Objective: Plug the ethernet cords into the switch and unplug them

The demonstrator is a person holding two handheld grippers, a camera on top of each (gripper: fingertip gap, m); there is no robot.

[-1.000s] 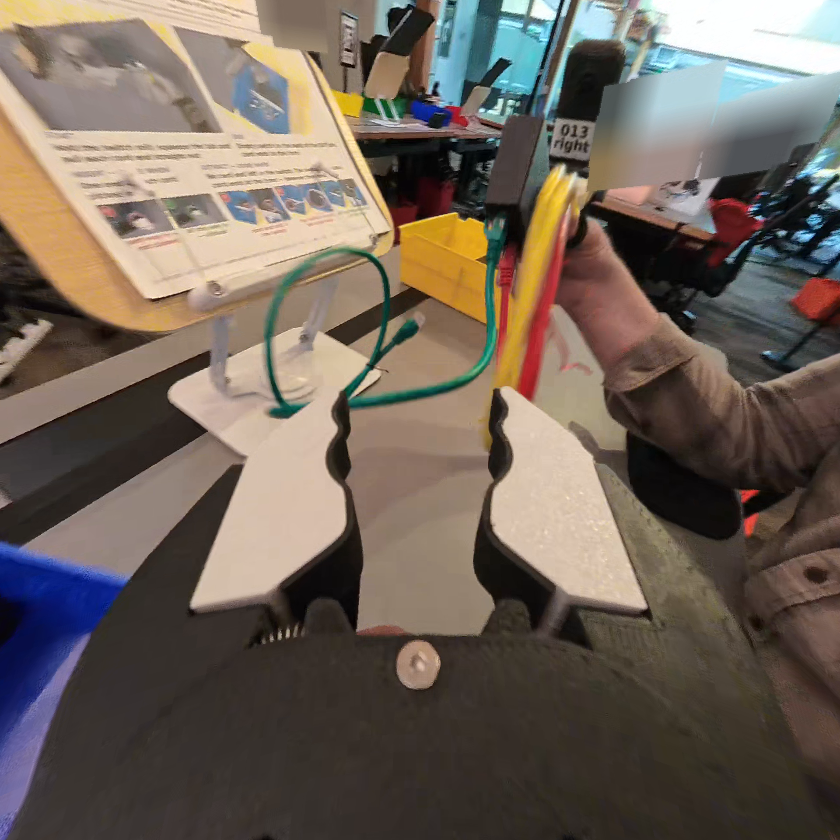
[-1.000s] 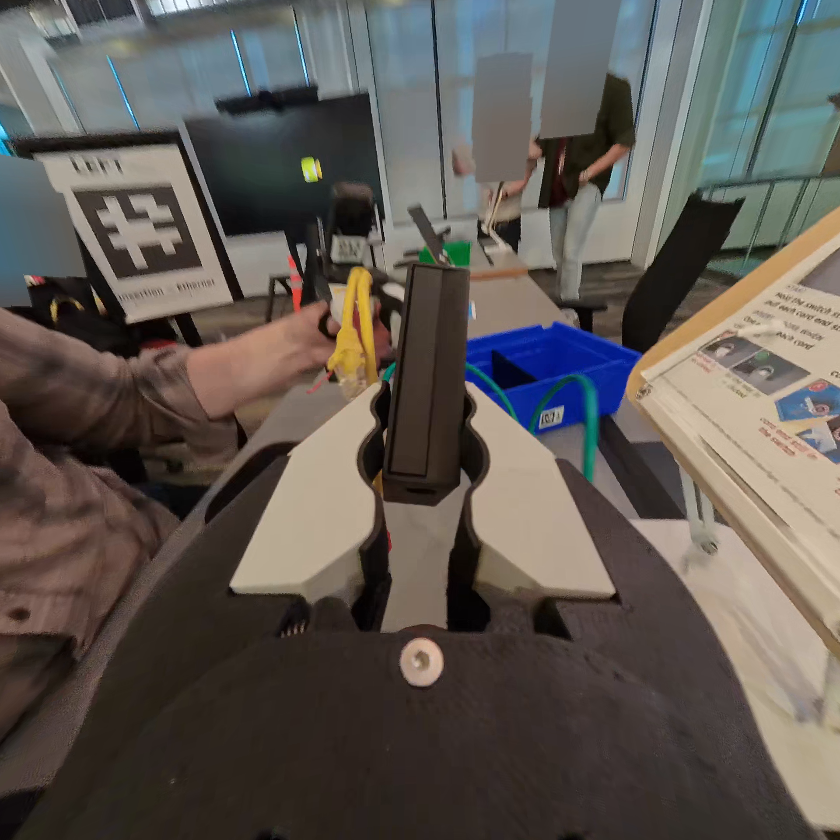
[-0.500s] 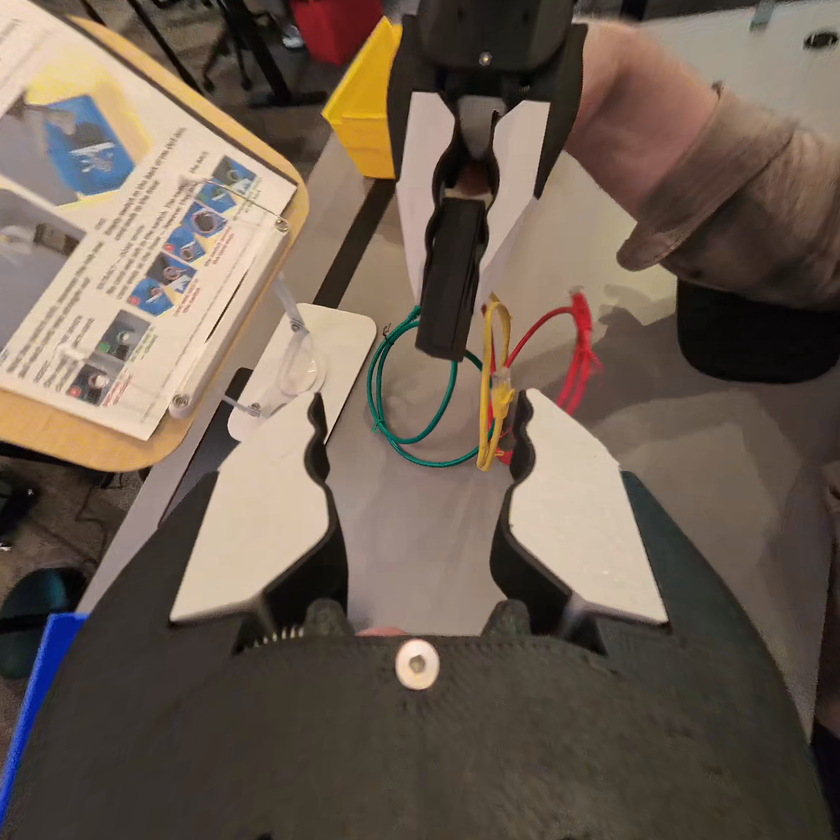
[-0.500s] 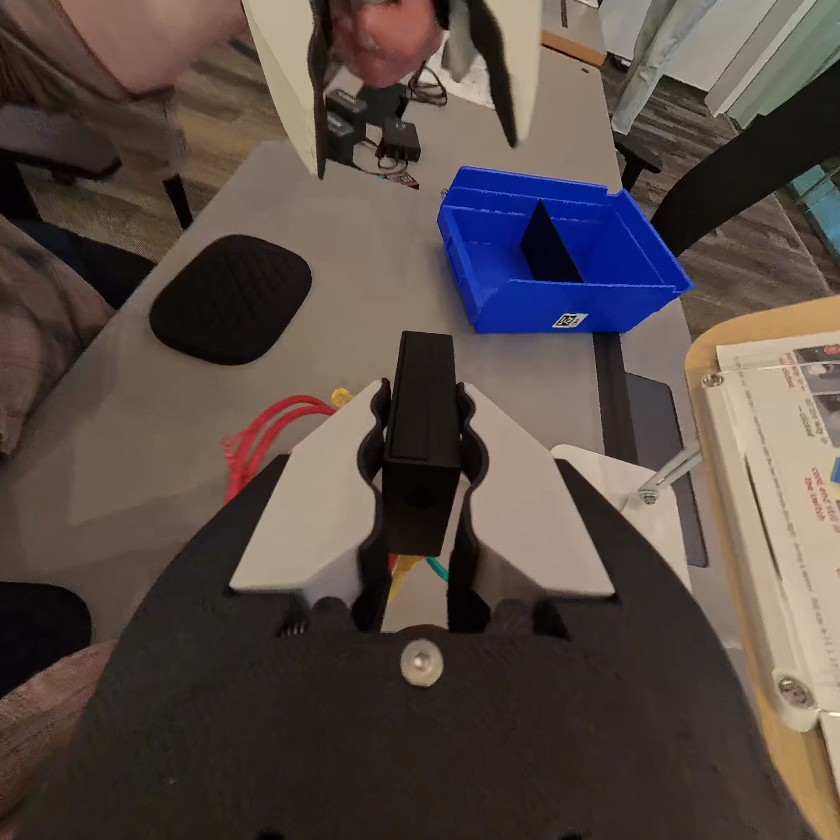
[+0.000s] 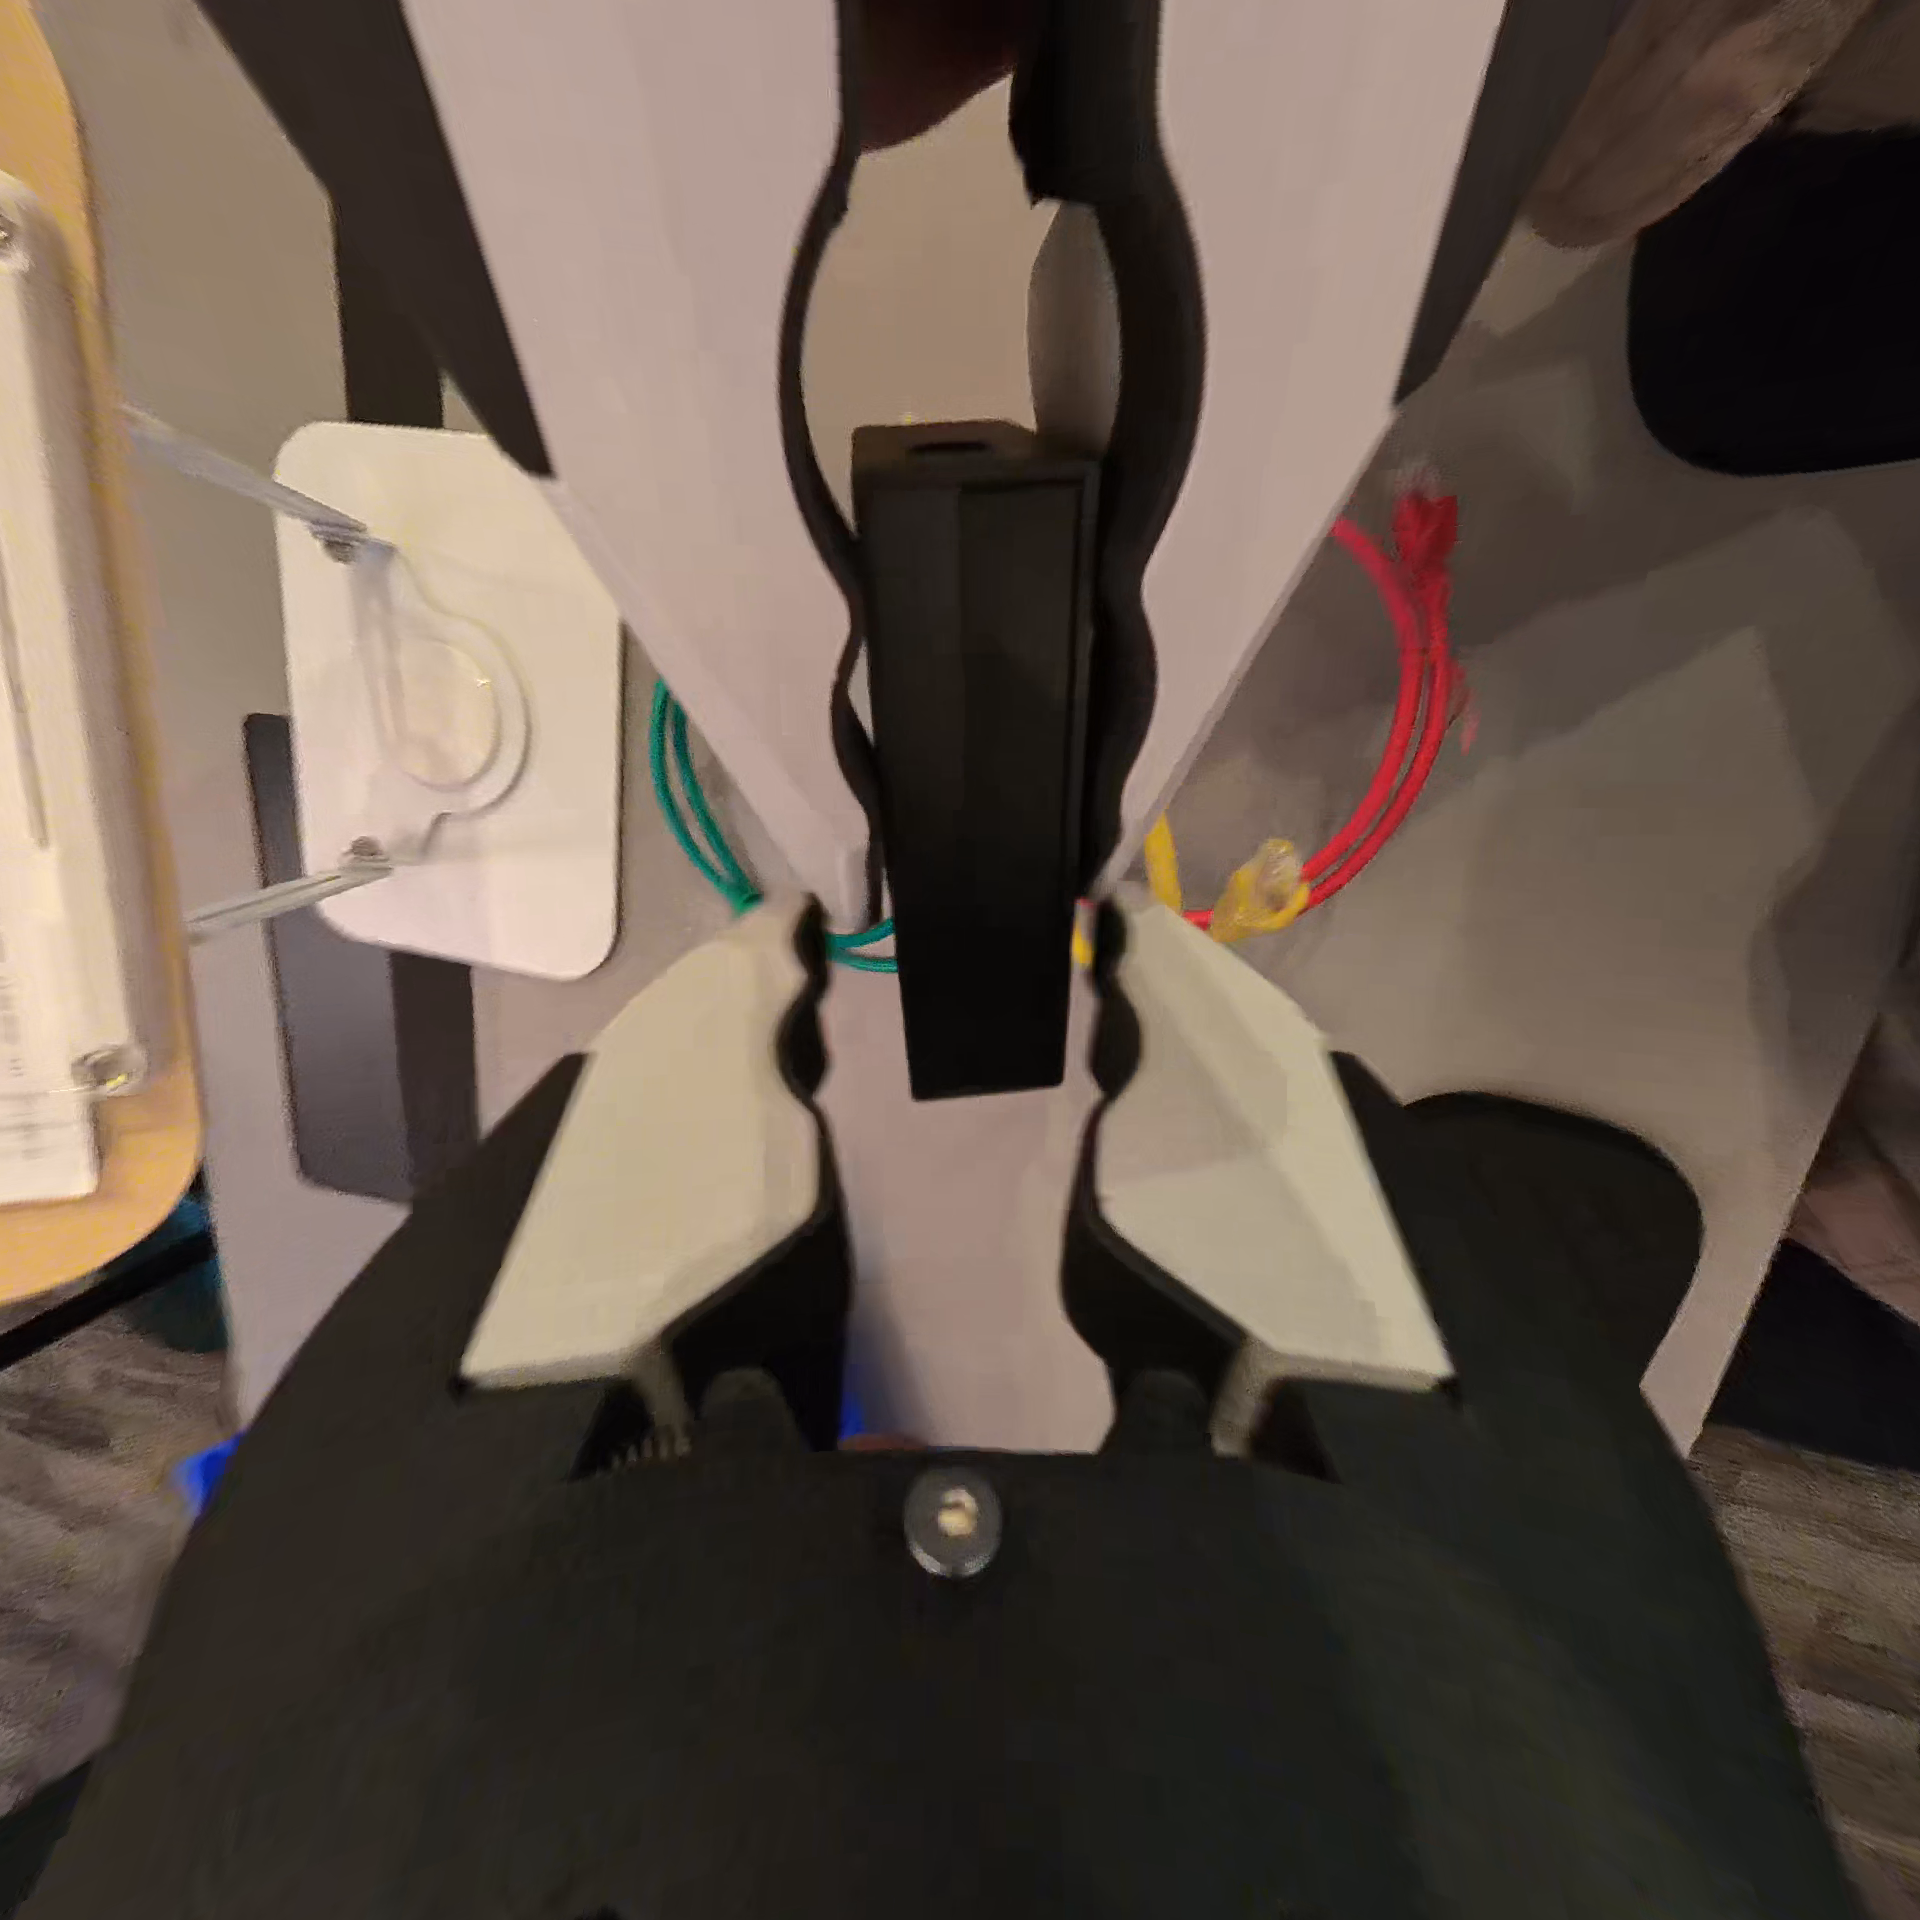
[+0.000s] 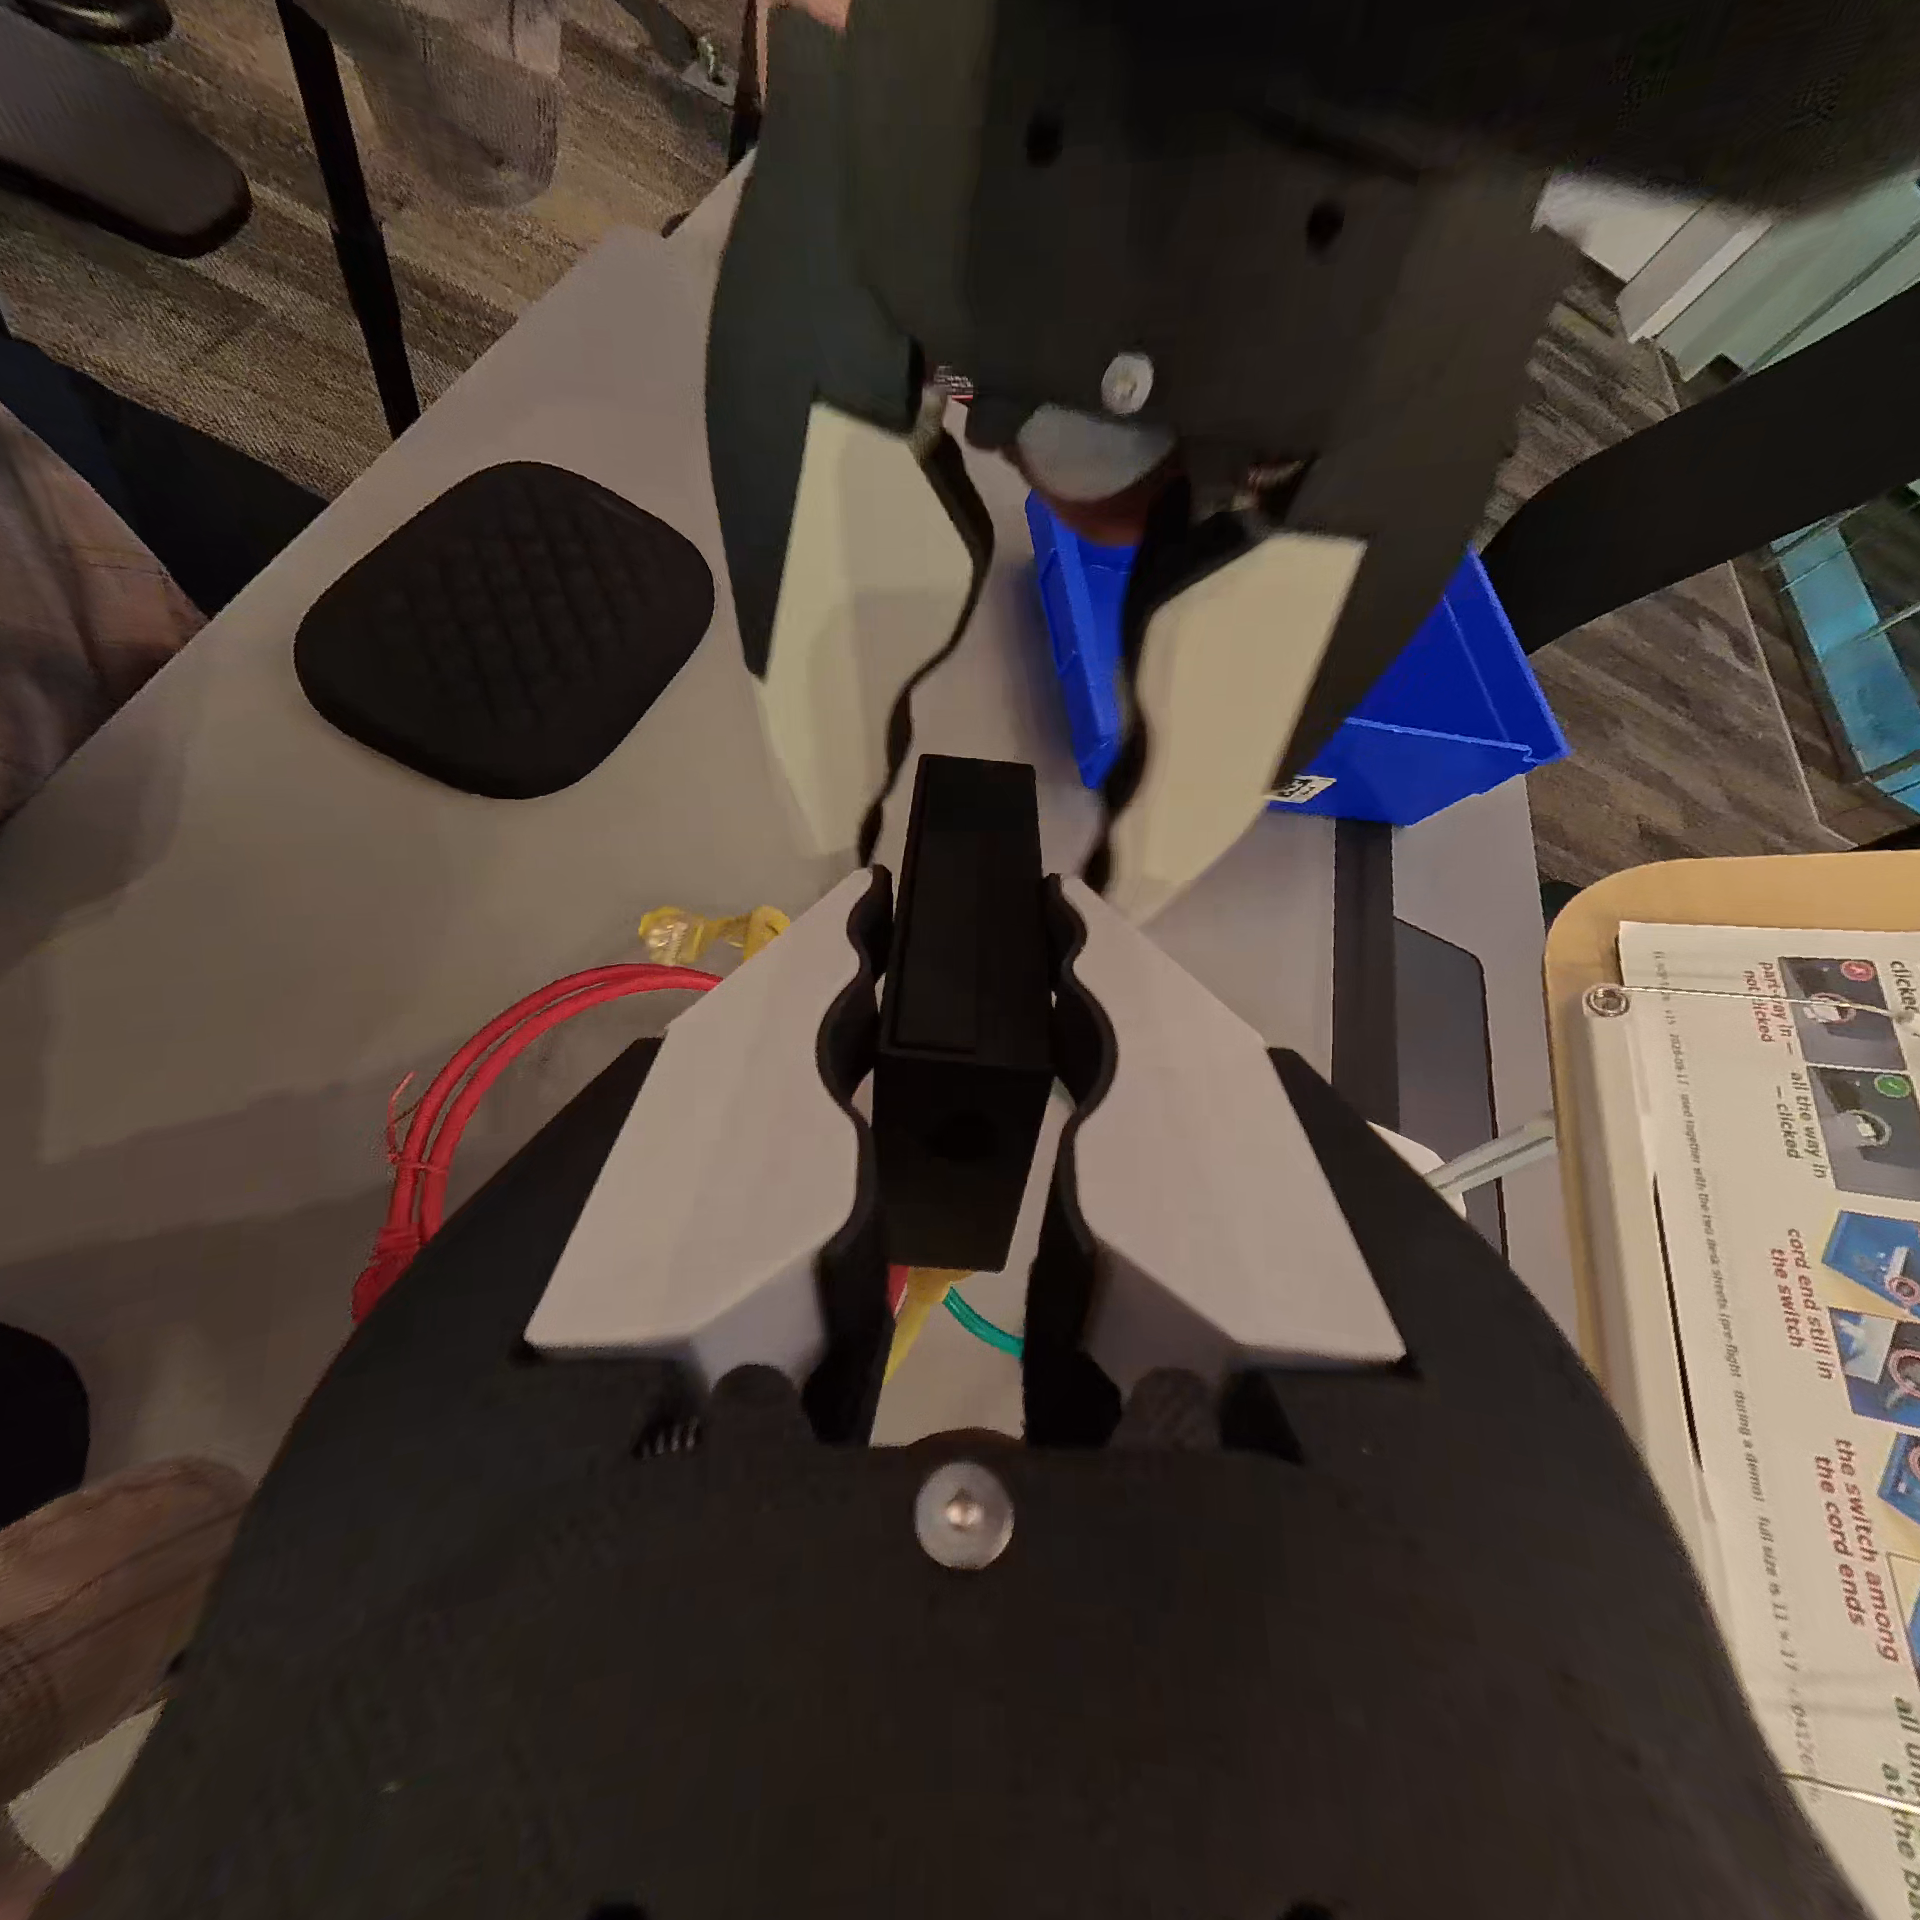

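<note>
I am holding the black switch [image 6: 961, 1049] in the right gripper [image 6: 966, 894], whose two fingers are clamping its long sides; the box is pointing forward, out past the fingertips. From its near end, under the fingers, yellow, red and green cords are running down toward the table.

I am keeping the left gripper [image 5: 956, 925] spread wide, nothing between its fingers. It is facing the right gripper head-on, and its fingertips are flanking the free end of the switch [image 5: 982, 769] without touching it, as far as the left wrist view shows.

On the grey table [image 6: 312, 883] the red cord [image 6: 457, 1081] is lying in a loop to the left of the right gripper, with a yellow cord plug [image 6: 717, 930] just beyond it. The green cord [image 5: 686, 810] is lying coiled on the other side, near the white base [image 5: 457, 707] of a document stand. The stand is carrying a printed sheet [image 6: 1787, 1299] on a wooden board.

A blue bin [image 6: 1455, 717] is sitting farther along the table, partly hidden behind the left gripper, and a black pad [image 6: 504, 629] is lying well apart from the cords.
</note>
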